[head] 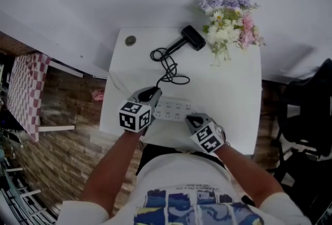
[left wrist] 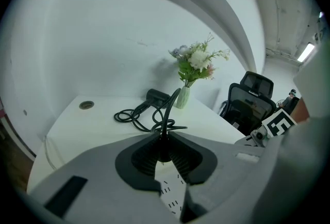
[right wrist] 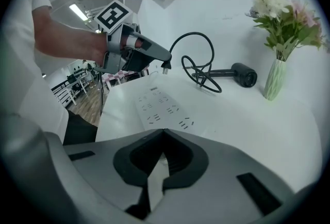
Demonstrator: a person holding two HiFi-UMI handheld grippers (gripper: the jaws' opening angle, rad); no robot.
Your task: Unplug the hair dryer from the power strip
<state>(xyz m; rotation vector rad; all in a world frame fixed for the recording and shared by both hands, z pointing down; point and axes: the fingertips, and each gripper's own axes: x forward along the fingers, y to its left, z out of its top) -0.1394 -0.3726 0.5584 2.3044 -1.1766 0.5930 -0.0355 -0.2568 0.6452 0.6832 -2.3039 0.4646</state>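
Grey left gripper [head: 154, 95], right gripper [head: 190, 118], white T-shirt [head: 181, 177]

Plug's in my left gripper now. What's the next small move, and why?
Probably carry the plug aside and lay it on the table. Its prongs already hang clear above the power strip, held in the left gripper, so only setting down remains.

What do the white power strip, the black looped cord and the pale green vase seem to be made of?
White power strip: probably hard matte plastic, moulded slots. Black cord: likely rubbery sheath, bends in loops. Pale green vase: ceramic or glass, unclear.
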